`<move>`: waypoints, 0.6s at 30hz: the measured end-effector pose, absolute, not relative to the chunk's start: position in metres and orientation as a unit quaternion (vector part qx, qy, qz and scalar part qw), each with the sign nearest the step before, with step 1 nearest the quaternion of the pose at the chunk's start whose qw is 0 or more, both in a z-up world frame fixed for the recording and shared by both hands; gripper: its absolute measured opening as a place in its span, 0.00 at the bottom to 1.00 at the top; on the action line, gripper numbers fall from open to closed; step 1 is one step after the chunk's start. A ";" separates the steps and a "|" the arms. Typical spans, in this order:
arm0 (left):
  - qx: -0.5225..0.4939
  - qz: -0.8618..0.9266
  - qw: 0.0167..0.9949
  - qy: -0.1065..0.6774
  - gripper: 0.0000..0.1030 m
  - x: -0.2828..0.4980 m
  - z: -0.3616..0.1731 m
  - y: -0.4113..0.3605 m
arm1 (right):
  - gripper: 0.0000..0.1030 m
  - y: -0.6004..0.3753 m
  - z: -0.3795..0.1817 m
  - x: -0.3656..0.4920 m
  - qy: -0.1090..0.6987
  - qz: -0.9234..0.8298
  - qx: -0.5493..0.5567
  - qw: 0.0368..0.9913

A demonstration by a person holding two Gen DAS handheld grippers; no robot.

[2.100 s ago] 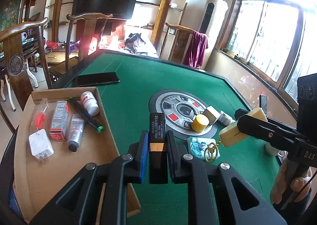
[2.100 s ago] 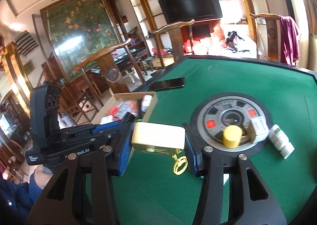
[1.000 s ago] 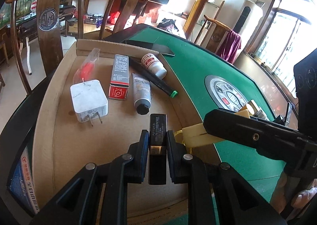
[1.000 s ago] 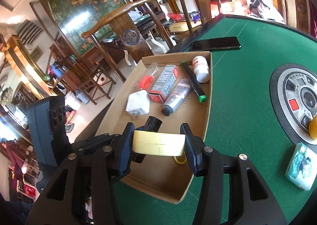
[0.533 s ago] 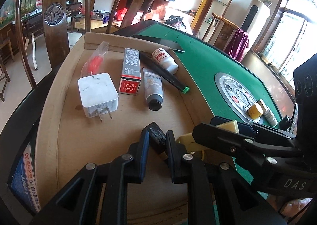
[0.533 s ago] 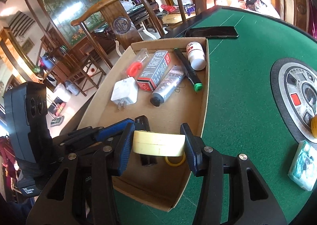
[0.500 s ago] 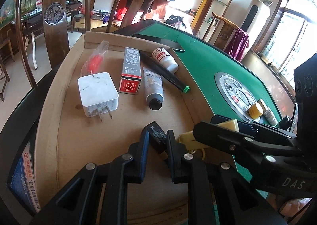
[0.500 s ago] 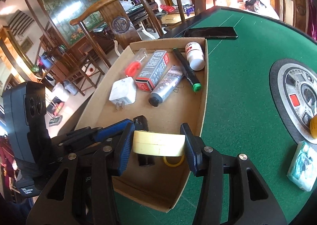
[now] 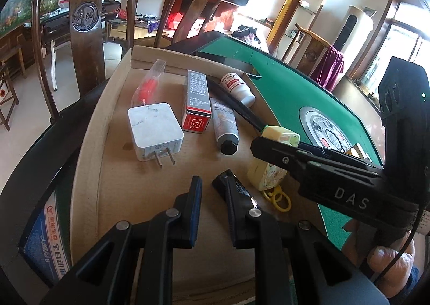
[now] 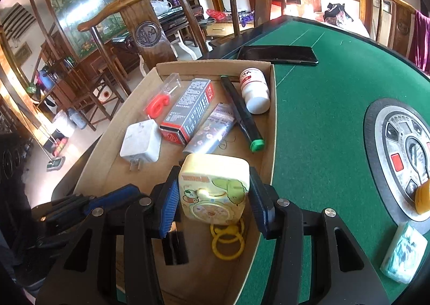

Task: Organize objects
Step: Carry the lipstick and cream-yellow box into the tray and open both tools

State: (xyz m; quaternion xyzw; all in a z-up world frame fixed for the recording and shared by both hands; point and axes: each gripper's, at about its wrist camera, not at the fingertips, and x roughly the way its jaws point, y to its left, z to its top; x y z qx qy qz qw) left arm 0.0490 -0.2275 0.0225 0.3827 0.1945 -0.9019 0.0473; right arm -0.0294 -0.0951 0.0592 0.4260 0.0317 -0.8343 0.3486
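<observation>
A cardboard tray lies at the table's left edge. My left gripper is open over it; a small black box lies loose on the tray floor by its right finger, also in the right wrist view. My right gripper is open, its pads apart from a yellow cartoon case that rests in the tray with yellow rings below it.
The tray also holds a white charger, a red-grey box, a grey tube, a black marker, a white bottle and a red item in clear packaging. On the green felt lie a phone, a tissue pack and a round centre panel.
Both grippers have opened. The black box has dropped from the left gripper onto the tray floor. The yellow case has tipped flat in the tray, free of the right pads.
</observation>
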 end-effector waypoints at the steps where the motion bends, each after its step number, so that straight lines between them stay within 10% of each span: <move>1: 0.383 -0.902 0.047 0.195 0.16 0.049 0.022 -0.227 | 0.47 -0.094 0.061 -0.030 0.026 -0.835 0.424 0.350; 18: 0.386 -0.902 0.042 0.189 0.17 0.047 0.031 -0.219 | 0.48 -0.044 0.080 -0.022 -0.057 -0.823 0.419 0.381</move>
